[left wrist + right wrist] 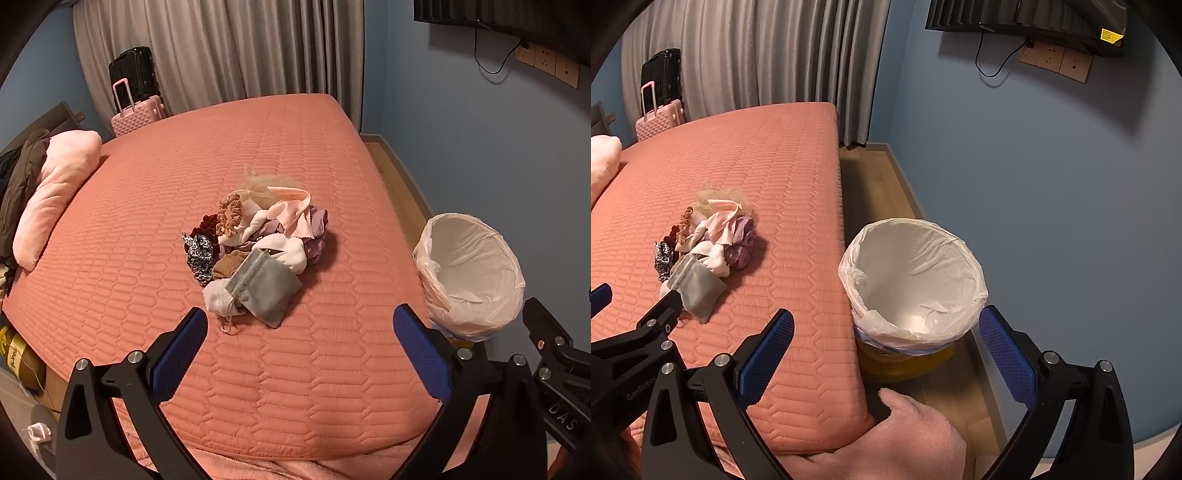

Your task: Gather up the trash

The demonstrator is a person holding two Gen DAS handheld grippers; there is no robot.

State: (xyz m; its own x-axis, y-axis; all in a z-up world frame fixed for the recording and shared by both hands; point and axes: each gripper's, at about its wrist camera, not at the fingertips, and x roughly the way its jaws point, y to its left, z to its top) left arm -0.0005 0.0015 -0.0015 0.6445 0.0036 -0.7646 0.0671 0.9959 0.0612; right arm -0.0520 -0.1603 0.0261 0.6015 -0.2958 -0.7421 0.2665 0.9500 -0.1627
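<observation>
A pile of trash (258,236) lies on the middle of the pink bed: scrunchies, pale cloth scraps, a face mask and a grey pouch (267,290) at its near edge. The pile also shows in the right wrist view (709,243). A bin lined with a white bag (471,273) stands on the floor by the bed's right side, also in the right wrist view (914,277). My left gripper (301,325) is open and empty, just short of the pouch. My right gripper (886,328) is open and empty, near the bin's front rim.
The quilted pink bed (184,177) fills the left wrist view. A pink pillow (55,188) and dark clothes lie at its left edge. Suitcases (136,96) stand by the grey curtain. Wooden floor (882,192) runs between bed and blue wall. Pink blanket (905,439) lies below.
</observation>
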